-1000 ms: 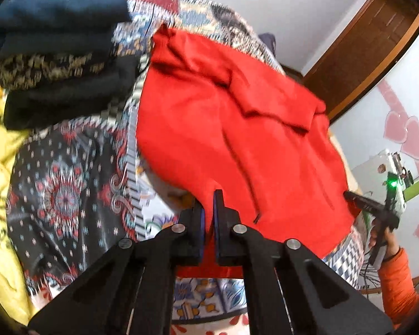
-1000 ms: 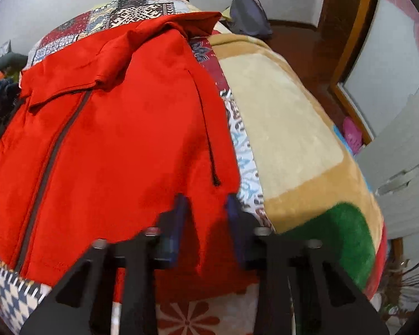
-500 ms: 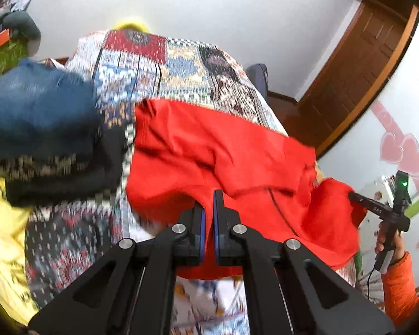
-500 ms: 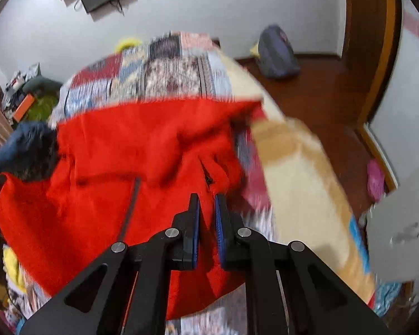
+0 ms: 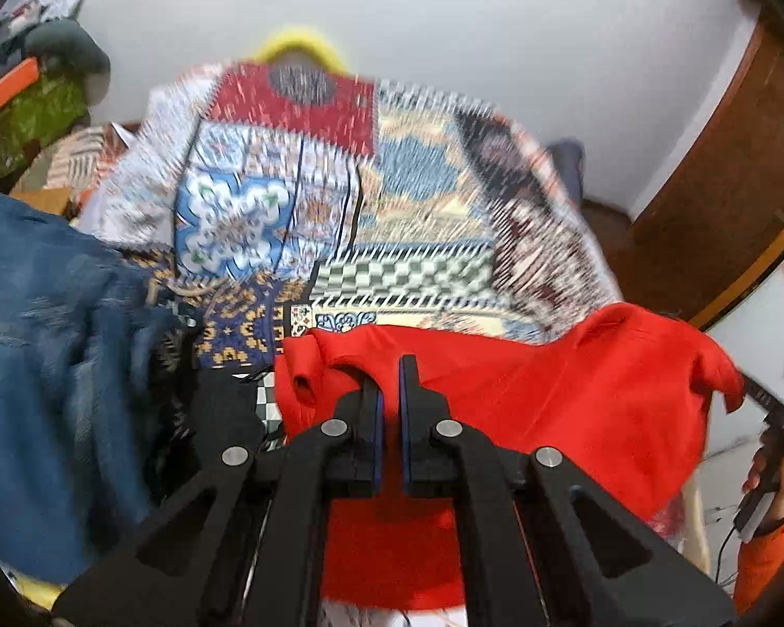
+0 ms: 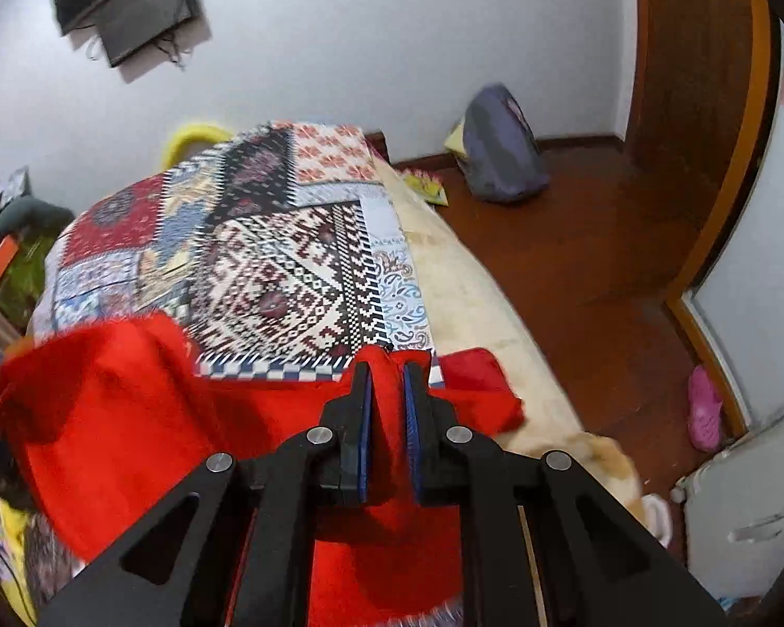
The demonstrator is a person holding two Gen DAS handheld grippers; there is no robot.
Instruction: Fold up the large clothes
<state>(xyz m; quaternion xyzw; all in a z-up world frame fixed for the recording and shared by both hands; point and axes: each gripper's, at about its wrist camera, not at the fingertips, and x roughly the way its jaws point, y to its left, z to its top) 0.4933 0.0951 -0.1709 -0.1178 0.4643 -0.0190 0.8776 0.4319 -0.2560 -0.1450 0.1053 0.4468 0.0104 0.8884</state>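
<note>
A red jacket (image 5: 575,407) lies bunched on the patchwork quilt (image 5: 392,183) of a bed, its near edge lifted and carried over the rest. My left gripper (image 5: 389,381) is shut on a fold of that red cloth. In the right wrist view the jacket (image 6: 130,418) sags to the left. My right gripper (image 6: 387,371) pinches a thick bunch of it between its blue pads, and its jaws are opening slightly. The left wrist view also shows the right gripper (image 5: 779,418) at the far right, held by a hand (image 5: 768,480) with an orange sleeve.
A heap of blue denim and dark clothes (image 5: 42,339) lies left of the jacket. A beige blanket (image 6: 475,303) covers the bed's right side. On the wooden floor are a grey backpack (image 6: 502,157) and a pink shoe (image 6: 705,407). A screen (image 6: 125,0) hangs on the wall.
The right gripper closed on the jacket's hem. Both grippers then lifted that hem and carried it toward the far end of the bed, doubling the jacket over itself.
</note>
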